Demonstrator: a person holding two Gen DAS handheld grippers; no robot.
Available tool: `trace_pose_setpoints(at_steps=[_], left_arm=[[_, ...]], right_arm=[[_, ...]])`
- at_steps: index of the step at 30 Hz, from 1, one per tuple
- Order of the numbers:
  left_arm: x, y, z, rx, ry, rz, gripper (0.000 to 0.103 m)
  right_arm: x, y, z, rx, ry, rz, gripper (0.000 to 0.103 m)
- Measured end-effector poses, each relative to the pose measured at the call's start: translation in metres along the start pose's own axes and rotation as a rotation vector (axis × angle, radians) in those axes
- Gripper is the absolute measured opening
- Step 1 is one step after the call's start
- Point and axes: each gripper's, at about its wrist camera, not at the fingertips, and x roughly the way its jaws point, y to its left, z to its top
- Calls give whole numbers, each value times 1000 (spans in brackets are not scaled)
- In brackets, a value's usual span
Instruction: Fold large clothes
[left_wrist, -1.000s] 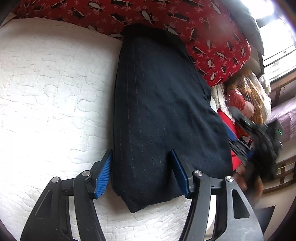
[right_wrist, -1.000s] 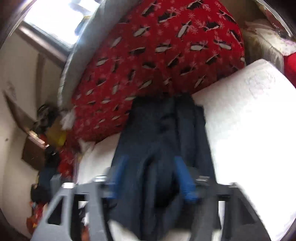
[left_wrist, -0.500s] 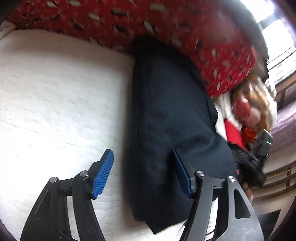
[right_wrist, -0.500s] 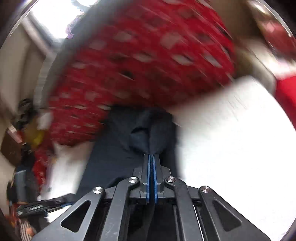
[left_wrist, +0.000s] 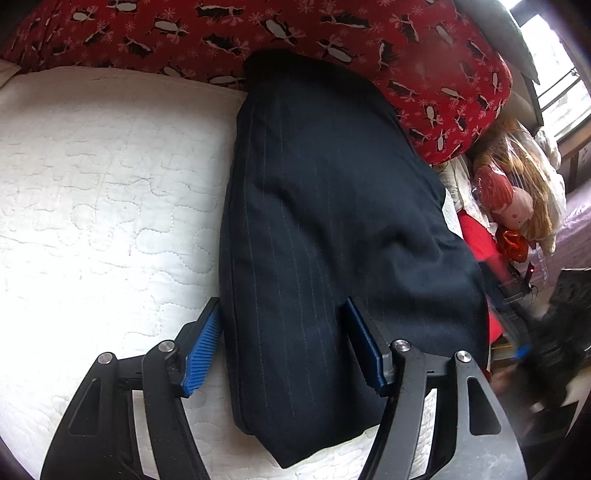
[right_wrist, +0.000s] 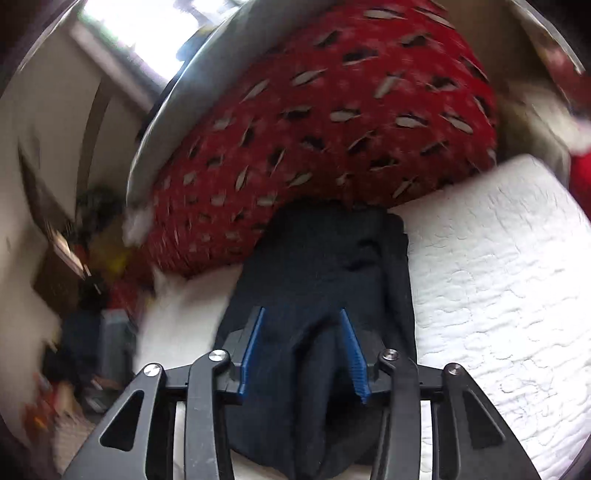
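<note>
A dark navy pinstriped garment (left_wrist: 325, 221) lies folded into a long strip on the white quilted mattress (left_wrist: 92, 184), its far end against a red penguin-print blanket (left_wrist: 369, 37). My left gripper (left_wrist: 284, 332) is open just above the garment's near end, its left pad at the cloth's left edge. In the right wrist view the same garment (right_wrist: 332, 266) runs away from me. My right gripper (right_wrist: 303, 350) sits low over its near end and its jaws are opening. A raised ridge of cloth lies between the pads, which do not press on it.
The red blanket (right_wrist: 332, 129) is piled high along the far side of the mattress (right_wrist: 498, 277). Past the mattress's edge sit a doll in plastic wrap (left_wrist: 517, 199) and blurred clutter, below a bright window (right_wrist: 129, 33).
My right gripper was open a second ago, pinched shut on the cloth half a second ago, and now stands parted again. The left gripper shifted sideways and stayed open.
</note>
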Motion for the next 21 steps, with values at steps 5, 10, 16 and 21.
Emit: trace_pose_setpoints(at_steps=[5, 10, 16, 21], left_arm=[[-19, -4, -1, 18, -35, 8, 65], [-31, 1, 8, 39, -95, 54, 65], [-11, 12, 34, -49, -92, 93, 65], [-8, 4, 37, -6, -126, 131, 65]], right_arm=[[35, -14, -37, -141, 100, -203, 38], [-1, -19, -14, 68, 38, -95, 44], [50, -32, 40, 252, 76, -79, 61], [80, -15, 37, 129, 85, -204, 4]])
